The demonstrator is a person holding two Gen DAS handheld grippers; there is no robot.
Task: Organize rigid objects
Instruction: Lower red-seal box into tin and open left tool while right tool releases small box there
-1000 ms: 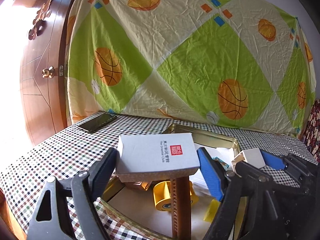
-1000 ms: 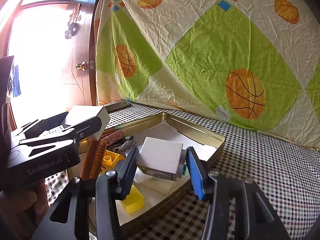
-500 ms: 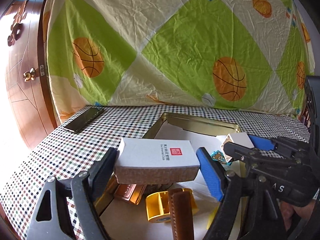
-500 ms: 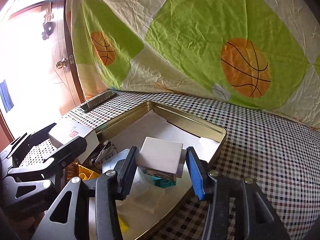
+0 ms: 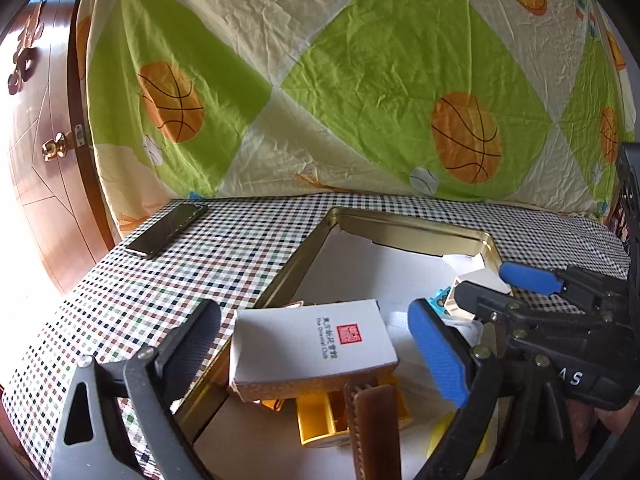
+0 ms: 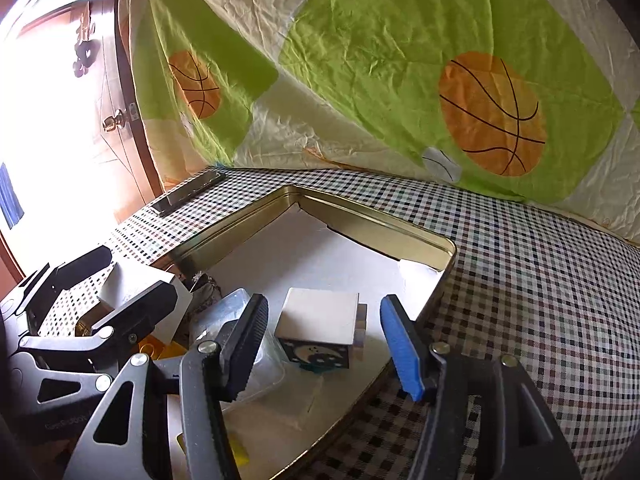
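Note:
A white box with a red stamp (image 5: 312, 344) lies on clutter at the near left of the gold tin (image 5: 400, 224). My left gripper (image 5: 316, 348) straddles it, its jaws opening, with a gap at each pad. A small white cube box with a dark patterned side (image 6: 320, 320) rests on the tin's white liner near the right wall (image 6: 440, 272). My right gripper (image 6: 322, 344) stands around it, jaws opening, both pads clear of it. The left gripper's fingers (image 6: 136, 312) show at the left of the right wrist view with the white box (image 6: 132, 288) between them.
A dark phone (image 5: 168, 230) lies on the checked tablecloth at the far left. In the tin are a yellow tape holder (image 5: 340, 412), a brown strap (image 5: 372, 428) and a clear plastic container (image 6: 224, 320). A basketball-print sheet hangs behind, and a wooden door (image 5: 36, 152) stands left.
Both grippers came in lower over the tin, then their jaws widened. The white stamped box and the small cube box were let go and now rest in the tin.

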